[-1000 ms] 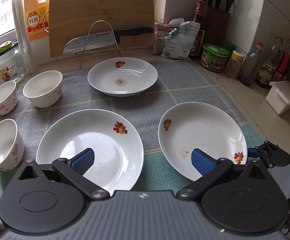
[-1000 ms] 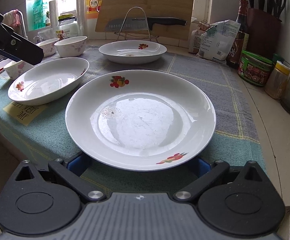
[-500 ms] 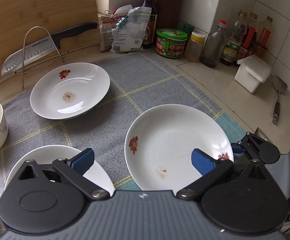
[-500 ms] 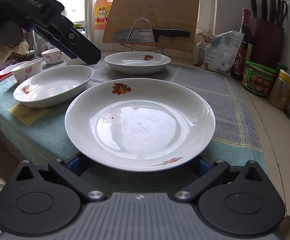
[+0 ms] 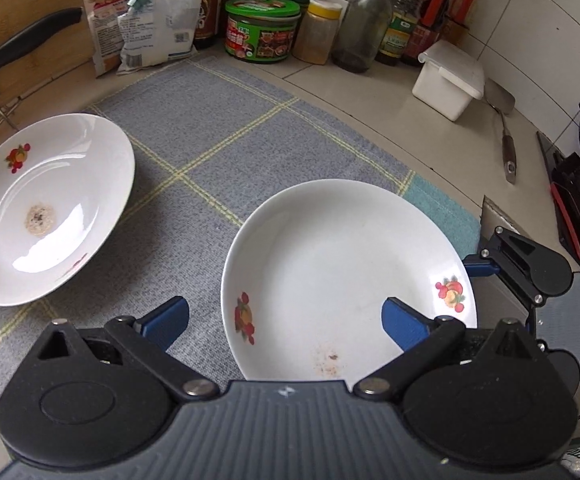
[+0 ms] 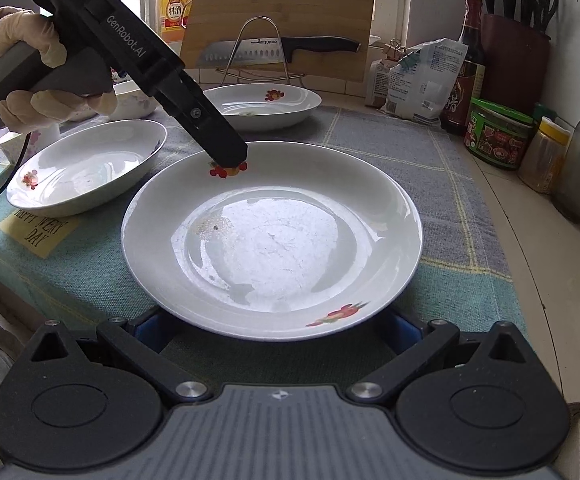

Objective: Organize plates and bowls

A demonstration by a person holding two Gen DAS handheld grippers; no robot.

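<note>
The left gripper hangs over the near plate, pointing steeply down, and its jaws have just been closing a little; they are wide, with the plate's rim between them but no pad pressing on it. The right gripper sits at the opposite edge of this plate with the rim across its fingers; whether it grips, I cannot tell. To do this step well, I think the left gripper should bring one finger under the rim and one over before closing, then lift the plate level. The second plate lies to its left.
</note>
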